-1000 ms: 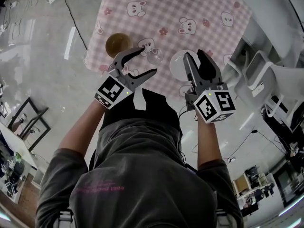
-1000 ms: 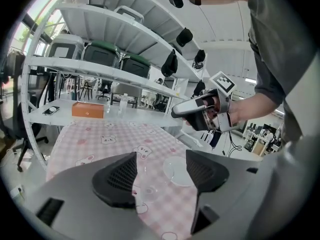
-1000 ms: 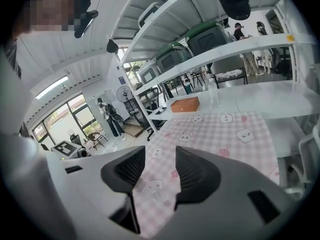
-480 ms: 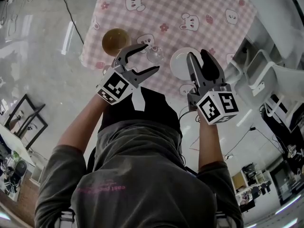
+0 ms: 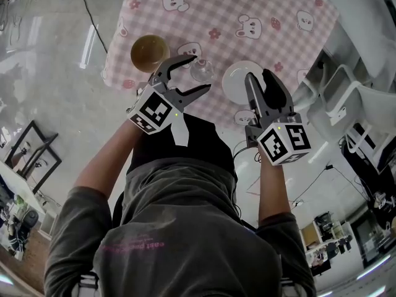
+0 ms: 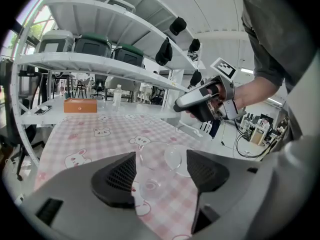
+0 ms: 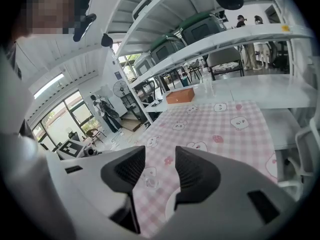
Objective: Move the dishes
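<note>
A pink checked cloth with bunnies (image 5: 247, 5) covers the table. On it stand an amber bowl (image 5: 148, 51), a clear glass (image 5: 201, 71) and a white plate (image 5: 237, 82). My left gripper (image 5: 200, 73) is open, its jaws on either side of the glass as seen from above. In the left gripper view the glass (image 6: 159, 159) stands just ahead between the jaws, untouched, with the plate (image 6: 186, 168) behind it. My right gripper (image 5: 258, 76) hovers open over the plate's near edge, holding nothing. The right gripper view shows the plate's rim (image 7: 167, 210) and the glass (image 7: 150, 182).
White racks and chair frames (image 5: 346, 104) crowd the table's right side. A cable (image 5: 93, 23) runs across the floor at left. An orange box (image 6: 80, 105) sits at the table's far end, below white shelves with green-lidded bins (image 6: 92, 44).
Both grippers have crept a little forward over the table's near edge. The left jaws now bracket the glass more closely. Nothing was taken hold of.
</note>
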`<state>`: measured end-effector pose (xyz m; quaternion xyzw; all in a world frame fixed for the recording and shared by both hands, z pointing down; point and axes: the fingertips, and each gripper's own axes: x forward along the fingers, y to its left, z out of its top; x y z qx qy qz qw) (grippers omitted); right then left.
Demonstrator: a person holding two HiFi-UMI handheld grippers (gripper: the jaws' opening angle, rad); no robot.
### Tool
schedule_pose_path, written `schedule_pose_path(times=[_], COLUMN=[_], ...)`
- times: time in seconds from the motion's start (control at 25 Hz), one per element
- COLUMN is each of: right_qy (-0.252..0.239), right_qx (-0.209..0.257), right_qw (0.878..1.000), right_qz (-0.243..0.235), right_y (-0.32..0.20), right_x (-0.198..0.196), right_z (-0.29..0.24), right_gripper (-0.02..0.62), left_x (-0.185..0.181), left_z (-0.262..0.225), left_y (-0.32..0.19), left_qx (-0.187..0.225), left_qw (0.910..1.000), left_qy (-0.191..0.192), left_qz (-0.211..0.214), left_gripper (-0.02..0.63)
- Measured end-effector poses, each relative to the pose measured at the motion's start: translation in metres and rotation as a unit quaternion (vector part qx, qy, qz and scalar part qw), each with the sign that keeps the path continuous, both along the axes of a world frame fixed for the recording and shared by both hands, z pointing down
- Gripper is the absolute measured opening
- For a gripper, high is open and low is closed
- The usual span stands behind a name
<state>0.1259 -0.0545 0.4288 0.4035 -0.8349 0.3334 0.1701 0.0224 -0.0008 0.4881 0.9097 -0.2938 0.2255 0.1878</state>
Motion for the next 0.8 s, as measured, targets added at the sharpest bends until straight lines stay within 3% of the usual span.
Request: schedule_pose_path(times=[0.8], right_qy=[0.002], right_qx=[-0.023], right_qw=[1.000], right_qz=[0.020], right_y=[0.005], right_x=[0.012], right_z=[0.020], right_gripper=[0.178], left_x=[0.012], left_z=[0.014], left_y=[-0.012], left_qx=[0.006], left_qw=[0.9997], left_qy=[-0.014], left_qz=[0.018], left_gripper=[0.304])
